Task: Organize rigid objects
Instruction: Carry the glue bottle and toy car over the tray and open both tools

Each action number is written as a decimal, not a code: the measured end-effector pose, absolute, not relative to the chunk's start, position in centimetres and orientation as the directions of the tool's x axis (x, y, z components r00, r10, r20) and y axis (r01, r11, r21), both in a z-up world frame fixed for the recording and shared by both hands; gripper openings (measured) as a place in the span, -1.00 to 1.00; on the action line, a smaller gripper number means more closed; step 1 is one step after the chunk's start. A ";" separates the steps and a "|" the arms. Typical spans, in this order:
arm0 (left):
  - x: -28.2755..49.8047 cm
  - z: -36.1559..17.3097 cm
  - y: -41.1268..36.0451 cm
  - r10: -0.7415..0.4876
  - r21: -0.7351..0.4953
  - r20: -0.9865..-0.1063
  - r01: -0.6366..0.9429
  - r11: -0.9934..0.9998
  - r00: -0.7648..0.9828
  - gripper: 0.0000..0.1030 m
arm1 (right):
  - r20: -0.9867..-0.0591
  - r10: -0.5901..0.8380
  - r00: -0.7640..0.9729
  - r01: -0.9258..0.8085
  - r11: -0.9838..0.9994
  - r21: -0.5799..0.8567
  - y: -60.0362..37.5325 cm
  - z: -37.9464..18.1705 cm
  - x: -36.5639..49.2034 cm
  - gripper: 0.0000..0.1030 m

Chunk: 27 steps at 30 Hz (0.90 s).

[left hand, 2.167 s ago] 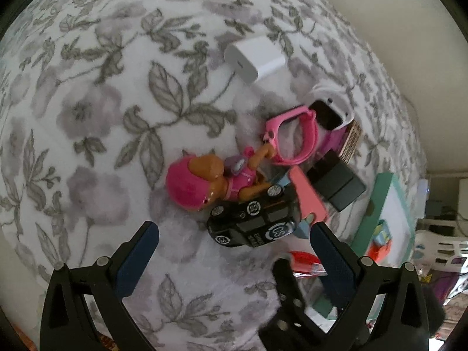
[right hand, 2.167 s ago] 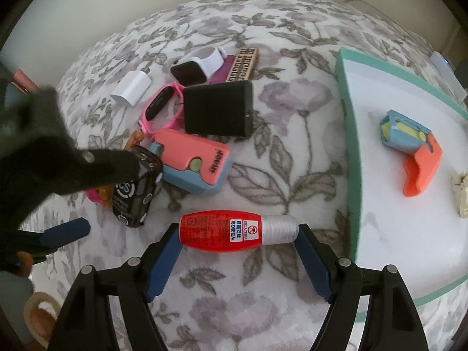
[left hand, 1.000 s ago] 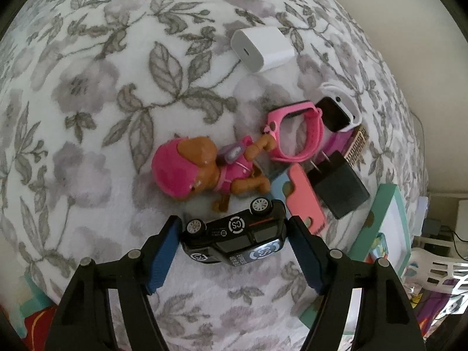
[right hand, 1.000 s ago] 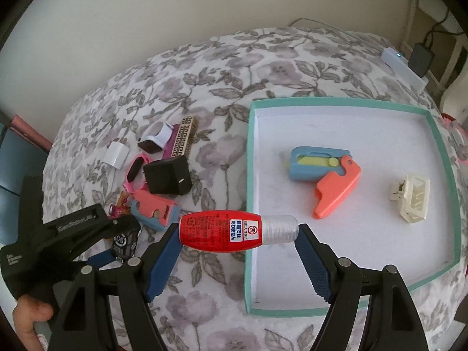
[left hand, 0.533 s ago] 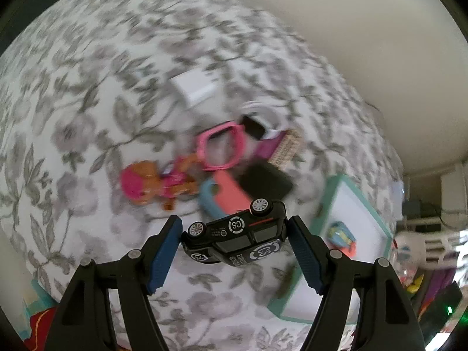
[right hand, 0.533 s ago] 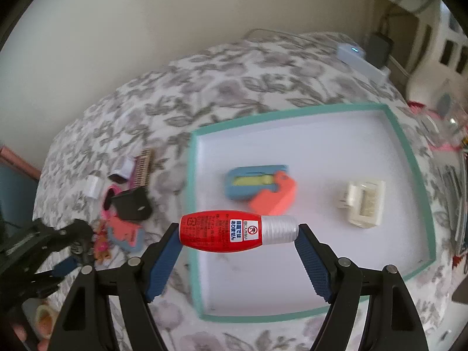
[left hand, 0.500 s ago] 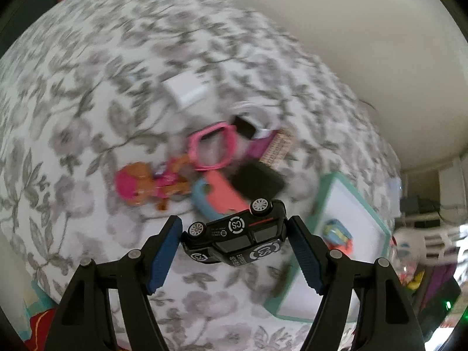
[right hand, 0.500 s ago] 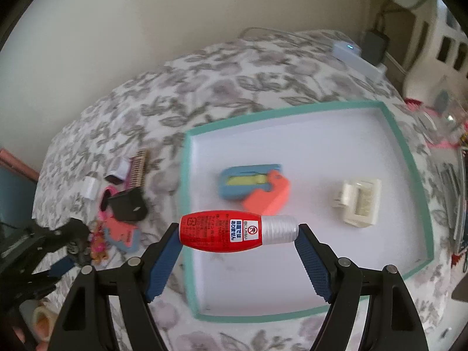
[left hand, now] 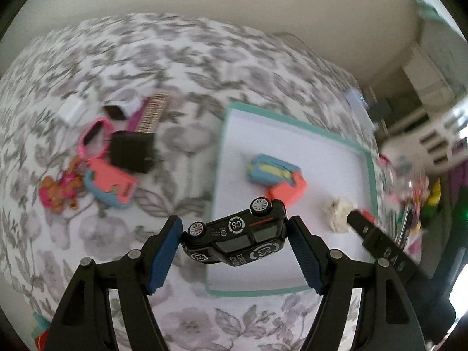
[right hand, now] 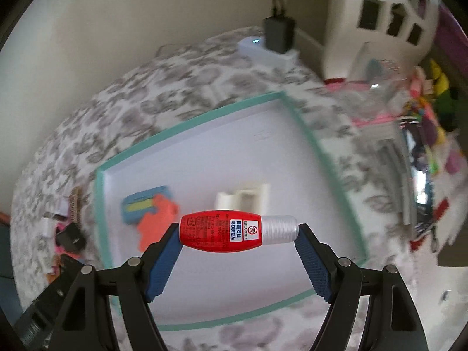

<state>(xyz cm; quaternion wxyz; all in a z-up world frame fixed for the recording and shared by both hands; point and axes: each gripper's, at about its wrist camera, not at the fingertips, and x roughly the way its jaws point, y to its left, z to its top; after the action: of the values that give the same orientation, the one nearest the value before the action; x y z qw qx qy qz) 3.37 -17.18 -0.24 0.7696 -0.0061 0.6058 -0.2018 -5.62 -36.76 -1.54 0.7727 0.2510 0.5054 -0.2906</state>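
Observation:
My left gripper (left hand: 234, 241) is shut on a black toy car (left hand: 235, 241), held by its ends in the air above the near left rim of the teal-edged white tray (left hand: 219, 158). My right gripper (right hand: 238, 234) is shut on a red bottle with a white cap (right hand: 234, 231), gripped end to end above the tray (right hand: 204, 120). In the tray lie a blue and coral toy (left hand: 275, 172) (right hand: 152, 209) and a small cream piece (left hand: 339, 209) (right hand: 242, 199). The other gripper's black body (left hand: 386, 254) shows at the right of the left wrist view.
Left of the tray, on the floral cloth (left hand: 181, 67), lie a black box (left hand: 131, 152), pink watch (left hand: 93, 137), coral and blue case (left hand: 109, 185), pink figure (left hand: 58, 190), brown comb (left hand: 153, 112), white watch (left hand: 122, 108) and white charger (left hand: 71, 109). Clutter and white furniture (right hand: 389, 8) stand to the right.
Both grippers lifted their objects off the cloth and carried them rightward over the tray. The heap of loose things has dropped away to the left in both views.

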 end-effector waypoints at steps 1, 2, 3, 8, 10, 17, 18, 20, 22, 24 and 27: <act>3.2 -0.4 -17.8 -0.315 -0.246 -0.931 0.320 0.915 0.184 0.46 | -0.928 -0.204 0.313 0.706 0.704 0.083 -37.1 -1.5 -5.9 0.56; 3.1 -0.7 -18.6 -0.309 -0.236 -0.934 0.336 0.912 0.181 0.46 | -0.929 -0.207 0.308 0.708 0.702 0.079 -37.3 -1.5 -6.0 0.56; 2.9 -0.9 -19.0 -0.303 -0.228 -0.937 0.347 0.910 0.177 0.46 | -0.932 -0.203 0.300 0.714 0.696 0.078 -37.7 -1.7 -6.3 0.56; 2.3 -2.4 -20.4 -0.265 -0.193 -0.952 0.373 0.907 0.153 0.46 | -0.953 -0.160 0.258 0.719 0.691 0.078 -38.5 -3.4 -6.6 0.56; 2.2 -3.0 -20.8 -0.249 -0.178 -0.957 0.378 0.908 0.147 0.46 | -0.958 -0.149 0.245 0.712 0.698 0.074 -38.3 -3.9 -6.5 0.56; 1.7 -4.1 -21.5 -0.210 -0.139 -0.968 0.398 0.907 0.140 0.47 | -0.971 -0.118 0.209 0.690 0.721 0.061 -37.7 -5.5 -6.1 0.56; 1.8 -4.3 -21.6 -0.202 -0.131 -0.969 0.399 0.908 0.141 0.47 | -0.973 -0.117 0.200 0.690 0.721 0.055 -37.6 -5.7 -6.1 0.56; 1.8 -4.6 -21.6 -0.191 -0.122 -0.972 0.400 0.908 0.137 0.47 | -0.976 -0.110 0.187 0.690 0.722 0.051 -37.6 -6.2 -6.1 0.56; 1.8 -5.0 -21.7 -0.181 -0.115 -0.975 0.401 0.909 0.132 0.47 | -0.979 -0.105 0.176 0.690 0.722 0.047 -37.5 -6.6 -6.1 0.56; 1.9 -5.3 -21.8 -0.173 -0.108 -0.976 0.404 0.908 0.129 0.47 | -0.981 -0.101 0.164 0.691 0.722 0.041 -37.5 -7.0 -6.0 0.56; 1.8 -5.6 -22.1 -0.165 -0.098 -0.978 0.412 0.906 0.130 0.47 | -0.984 -0.097 0.149 0.693 0.720 0.034 -37.5 -7.6 -6.1 0.56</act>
<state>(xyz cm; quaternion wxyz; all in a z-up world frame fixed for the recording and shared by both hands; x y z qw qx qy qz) 1.82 -22.14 -5.58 0.7452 0.0979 0.6305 -0.1937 -6.06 -37.47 -7.56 0.7149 0.2520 0.5908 -0.2763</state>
